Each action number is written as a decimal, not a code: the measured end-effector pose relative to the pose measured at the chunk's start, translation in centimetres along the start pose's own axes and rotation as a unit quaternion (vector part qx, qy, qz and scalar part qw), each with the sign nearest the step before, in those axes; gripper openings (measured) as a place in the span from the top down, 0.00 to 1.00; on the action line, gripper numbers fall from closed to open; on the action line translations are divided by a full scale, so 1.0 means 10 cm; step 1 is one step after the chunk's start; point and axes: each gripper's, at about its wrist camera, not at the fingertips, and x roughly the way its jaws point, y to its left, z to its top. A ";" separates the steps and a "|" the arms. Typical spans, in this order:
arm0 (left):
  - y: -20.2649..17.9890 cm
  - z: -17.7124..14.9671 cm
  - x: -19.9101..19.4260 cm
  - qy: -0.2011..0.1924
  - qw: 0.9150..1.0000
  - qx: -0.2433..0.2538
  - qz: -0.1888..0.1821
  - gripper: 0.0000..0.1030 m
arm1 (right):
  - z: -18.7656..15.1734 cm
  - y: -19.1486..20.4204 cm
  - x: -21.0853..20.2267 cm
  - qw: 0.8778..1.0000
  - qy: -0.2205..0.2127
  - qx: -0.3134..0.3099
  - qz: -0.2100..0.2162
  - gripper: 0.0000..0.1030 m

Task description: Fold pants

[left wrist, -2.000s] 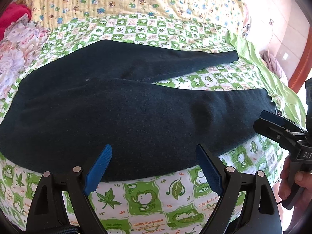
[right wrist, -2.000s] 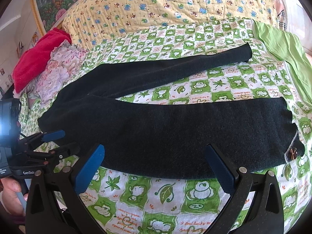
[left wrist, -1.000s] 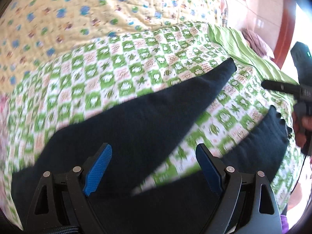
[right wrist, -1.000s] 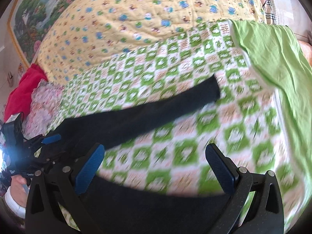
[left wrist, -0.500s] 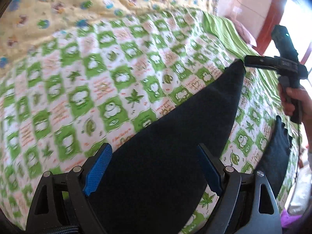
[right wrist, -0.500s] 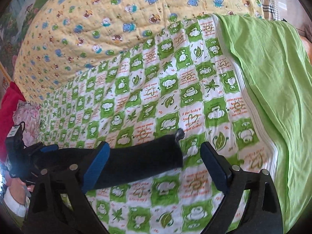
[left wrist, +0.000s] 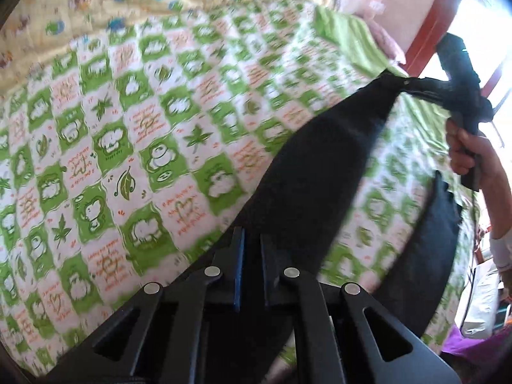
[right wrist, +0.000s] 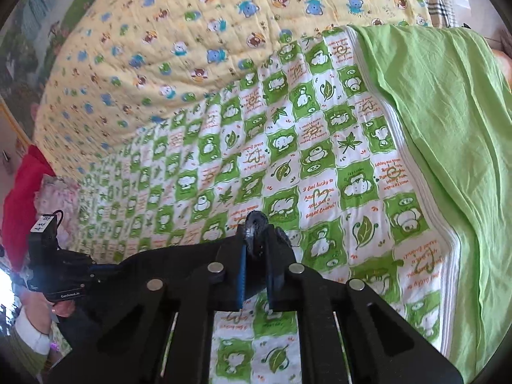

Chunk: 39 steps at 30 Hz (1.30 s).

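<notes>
Dark pants lie on a green-and-white checked bedspread. In the left wrist view, my left gripper has its jaws closing on the upper part of the far leg, and dark cloth is pinched between the blue pads. The near leg lies to the right. My right gripper is closing on the far leg's cuff, which bunches up between its pads. The left wrist view shows the right gripper gripping that leg's tip. The right wrist view shows the left gripper on the pants.
A yellow quilt covers the far side of the bed. A plain green sheet lies along the right. Red and pink clothes are piled at the left. A red wooden frame stands beyond the bed.
Both grippers went from wide open to clamped on the far leg, the right on its cuff and the left near its upper part. The cuff now bunches up between the right pads.
</notes>
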 end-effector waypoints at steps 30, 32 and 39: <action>-1.04 -1.29 -0.73 -0.044 0.997 -0.034 -0.049 0.95 | -1.47 -0.23 -1.32 0.992 -0.047 -0.070 0.095 0.93; -1.09 -1.35 -0.73 -0.044 0.997 -0.034 -0.050 0.95 | -1.55 -0.24 -1.37 0.992 -0.043 -0.073 0.094 0.93; -1.22 -1.47 -0.81 -0.051 0.997 -0.027 -0.057 0.95 | -1.75 -0.26 -1.56 0.992 -0.042 -0.084 0.082 0.94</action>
